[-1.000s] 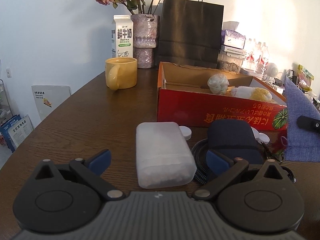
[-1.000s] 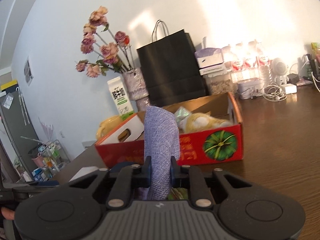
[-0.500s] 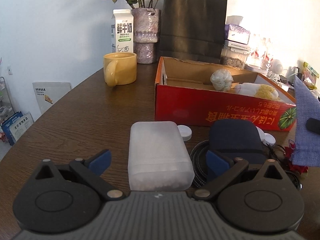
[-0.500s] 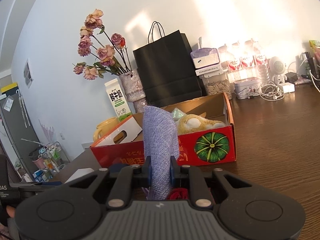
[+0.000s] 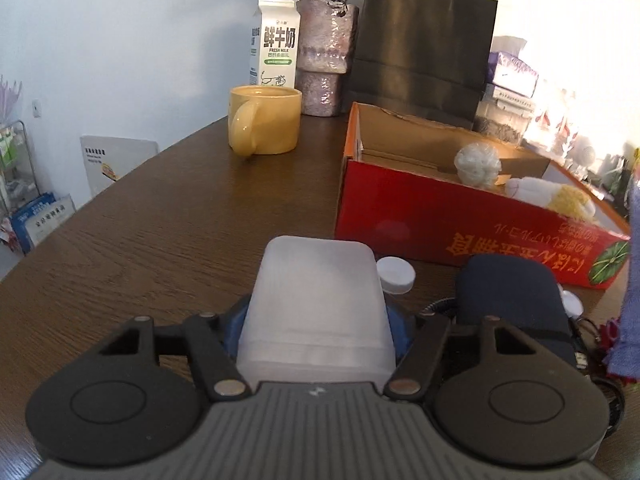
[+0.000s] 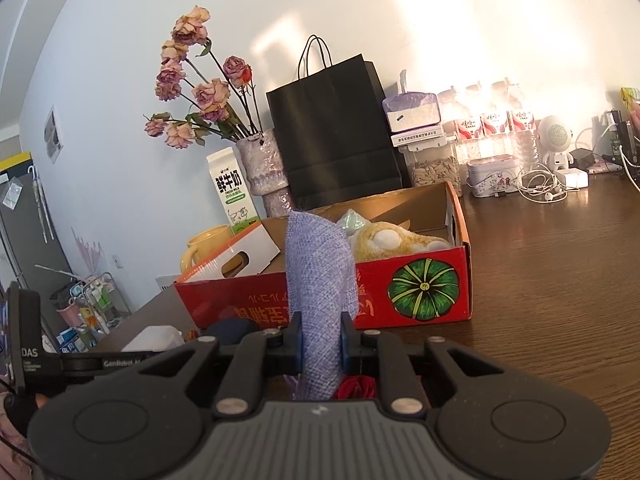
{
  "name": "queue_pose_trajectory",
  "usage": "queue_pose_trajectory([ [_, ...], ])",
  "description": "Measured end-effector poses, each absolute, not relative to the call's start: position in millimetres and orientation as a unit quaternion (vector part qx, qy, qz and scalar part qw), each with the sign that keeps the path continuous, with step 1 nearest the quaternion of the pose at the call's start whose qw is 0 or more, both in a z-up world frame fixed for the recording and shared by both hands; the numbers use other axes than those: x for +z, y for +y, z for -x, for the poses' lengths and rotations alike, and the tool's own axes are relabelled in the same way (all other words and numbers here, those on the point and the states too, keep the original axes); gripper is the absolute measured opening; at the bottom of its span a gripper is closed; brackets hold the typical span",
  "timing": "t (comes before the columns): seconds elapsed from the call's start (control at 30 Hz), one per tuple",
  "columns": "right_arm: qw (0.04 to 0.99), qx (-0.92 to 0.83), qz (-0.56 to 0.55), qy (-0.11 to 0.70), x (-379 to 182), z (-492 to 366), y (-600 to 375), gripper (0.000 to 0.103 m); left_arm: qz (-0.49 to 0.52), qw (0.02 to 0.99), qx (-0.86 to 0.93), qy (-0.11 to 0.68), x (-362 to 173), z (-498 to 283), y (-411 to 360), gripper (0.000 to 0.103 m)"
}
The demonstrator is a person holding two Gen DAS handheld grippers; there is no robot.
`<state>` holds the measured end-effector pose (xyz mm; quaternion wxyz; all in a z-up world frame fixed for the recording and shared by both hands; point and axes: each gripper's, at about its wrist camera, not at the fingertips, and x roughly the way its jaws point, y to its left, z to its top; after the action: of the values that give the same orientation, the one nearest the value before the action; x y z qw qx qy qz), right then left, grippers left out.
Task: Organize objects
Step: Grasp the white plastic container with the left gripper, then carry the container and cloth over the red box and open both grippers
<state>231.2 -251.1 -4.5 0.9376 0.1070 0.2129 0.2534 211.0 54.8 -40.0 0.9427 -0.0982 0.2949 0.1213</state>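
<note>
A frosted white plastic box (image 5: 316, 280) lies on the brown table in the left wrist view. My left gripper (image 5: 316, 332) is closing its jaws around the box's near end, and the blue pads touch both of its sides. In the right wrist view my right gripper (image 6: 321, 348) is shut on a lavender cloth pouch (image 6: 320, 272) that stands up between its fingers. Behind both stands an open red cardboard box (image 5: 440, 216) holding a yellow-white plush toy (image 6: 384, 242) and a pale wrapped ball (image 5: 476, 164).
A dark blue pouch (image 5: 508, 296), a coiled cable and a white cap (image 5: 395, 274) lie in front of the red box. Behind are a yellow mug (image 5: 266, 124), a milk carton (image 5: 278, 42), a vase (image 5: 324, 60) and a black paper bag (image 5: 420, 40). A red item (image 6: 358, 386) lies under the cloth.
My left gripper moved forward and down over the white box, and its jaws came in from wide open onto the box's sides. The right gripper still holds the cloth pouch.
</note>
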Motion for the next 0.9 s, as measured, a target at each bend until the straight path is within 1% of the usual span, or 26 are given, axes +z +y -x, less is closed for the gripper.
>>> queue_pose_trajectory([
  [0.3,0.937,0.259,-0.102,0.213,-2.4,-230.3,-242.5,0.015,0.094,0.952,0.109,0.268,-27.7,-201.0,53.5,0.066],
  [0.6,0.936,0.272,-0.095,0.201,8.0,-231.4,-230.2,0.015,0.09,0.968,0.077,0.22,5.4,-191.1,42.3,0.066],
  [0.9,0.937,0.291,-0.079,0.176,31.1,-246.3,-203.4,0.015,0.088,0.978,0.043,0.184,33.0,-214.2,25.7,0.066],
])
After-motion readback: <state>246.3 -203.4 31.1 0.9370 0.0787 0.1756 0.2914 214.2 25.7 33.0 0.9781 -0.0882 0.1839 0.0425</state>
